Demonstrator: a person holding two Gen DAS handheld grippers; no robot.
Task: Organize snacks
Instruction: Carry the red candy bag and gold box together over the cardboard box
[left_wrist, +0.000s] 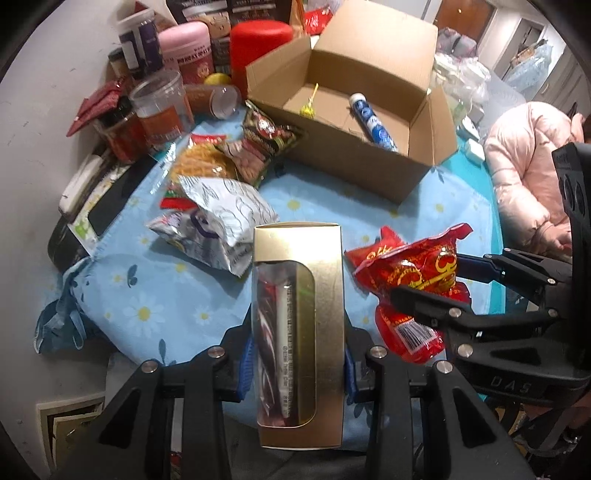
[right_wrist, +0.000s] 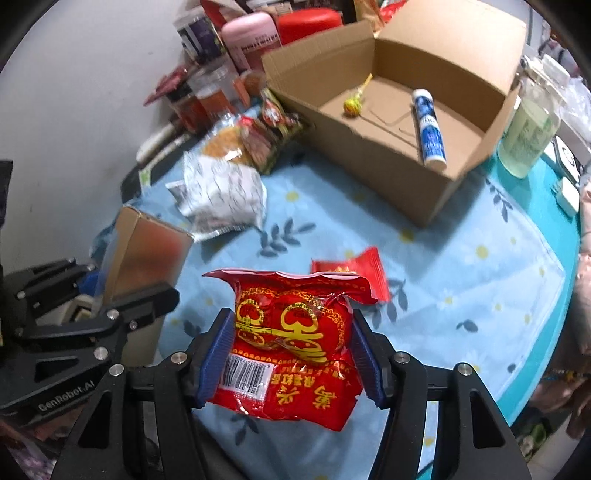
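Pinching a stiff, light gold window box (left_wrist: 299, 332) across its narrow sides, the left gripper (left_wrist: 297, 363) has firm purchase, while the right gripper's (right_wrist: 290, 354) jaws squeeze a soft, crinkly red snack bag (right_wrist: 291, 350) mid-body above the worktop (right_wrist: 461, 258), short of the open cardboard box (right_wrist: 369, 147).

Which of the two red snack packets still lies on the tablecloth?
The small flat red packet, lying loose on the tablecloth. The bigger red bag with gold hearts and a barcode is held in the right gripper.
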